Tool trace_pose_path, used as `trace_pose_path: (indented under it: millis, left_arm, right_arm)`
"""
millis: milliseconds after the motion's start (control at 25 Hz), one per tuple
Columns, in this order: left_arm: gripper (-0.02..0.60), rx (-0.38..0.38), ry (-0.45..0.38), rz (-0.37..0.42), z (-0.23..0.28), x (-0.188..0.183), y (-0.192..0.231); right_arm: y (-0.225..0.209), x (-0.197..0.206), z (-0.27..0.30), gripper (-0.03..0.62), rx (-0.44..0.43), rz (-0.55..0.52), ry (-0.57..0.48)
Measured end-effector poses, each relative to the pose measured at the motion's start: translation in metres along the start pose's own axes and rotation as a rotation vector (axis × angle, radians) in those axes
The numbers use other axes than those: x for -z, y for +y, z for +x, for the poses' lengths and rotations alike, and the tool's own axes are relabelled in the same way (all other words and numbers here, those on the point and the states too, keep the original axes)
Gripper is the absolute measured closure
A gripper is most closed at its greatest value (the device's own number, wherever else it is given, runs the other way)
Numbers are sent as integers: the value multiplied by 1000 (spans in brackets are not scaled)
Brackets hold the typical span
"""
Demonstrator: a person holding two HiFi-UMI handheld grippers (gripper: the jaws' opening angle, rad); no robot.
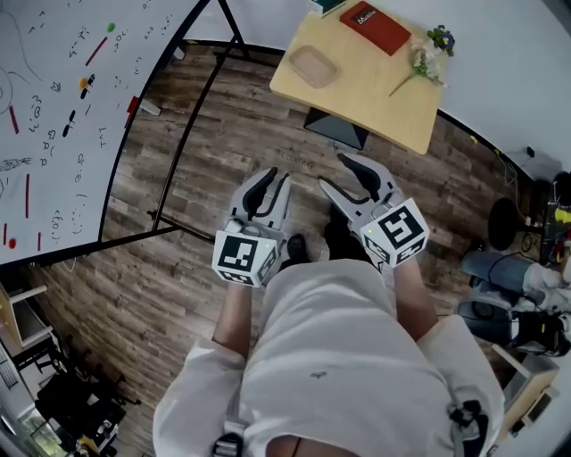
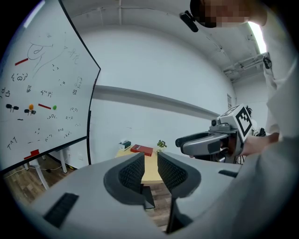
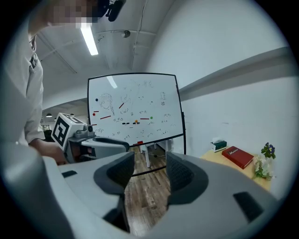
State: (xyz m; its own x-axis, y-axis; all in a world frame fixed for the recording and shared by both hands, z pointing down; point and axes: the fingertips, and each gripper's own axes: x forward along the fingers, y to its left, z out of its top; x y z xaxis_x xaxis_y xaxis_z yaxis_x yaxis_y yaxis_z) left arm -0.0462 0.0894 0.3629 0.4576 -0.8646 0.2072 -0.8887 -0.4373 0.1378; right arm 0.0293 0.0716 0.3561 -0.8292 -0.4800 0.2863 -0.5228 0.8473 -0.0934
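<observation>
I hold both grippers at waist height above the wooden floor [image 1: 178,286], touching nothing. The left gripper [image 1: 277,176] [image 2: 150,161] has its ribbed pads a narrow gap apart, with nothing between them. My right gripper [image 1: 332,170] [image 3: 150,163] stands open wider, also bare. Each shows in the other's view: the right gripper [image 2: 180,142] beside the left, and the left gripper [image 3: 126,144] beside the right. Ahead stands a small wooden table [image 1: 375,89] with a red book [image 1: 375,27] [image 2: 141,150] [image 3: 238,156], a tan tray [image 1: 312,64] and a sprig of flowers [image 1: 426,54].
A whiteboard [image 1: 62,107] [image 3: 133,109] on a black frame stands to the left, its leg bar [image 1: 178,228] lying on the floor near my feet. A green tissue box [image 3: 217,145] sits on the table. Chairs and cables [image 1: 517,294] crowd the right side.
</observation>
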Motion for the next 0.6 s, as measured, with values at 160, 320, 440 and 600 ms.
trace_pose_path:
  millis: [160, 320, 440, 600]
  left_arm:
    - [508, -25, 4, 11, 27, -8, -5]
    - [508, -67, 26, 23, 53, -13, -14]
    - [508, -104, 34, 17, 67, -15, -22]
    - [508, -176, 42, 5, 80, -13, -27]
  right_arm:
    - [-30, -5, 0, 387, -26, -4, -14]
    - [-57, -6, -2, 388, -70, -2, -20]
    - [-74, -5, -5, 390, -112, -4, -20]
    - [-91, 1, -5, 404, -187, -7, -6]
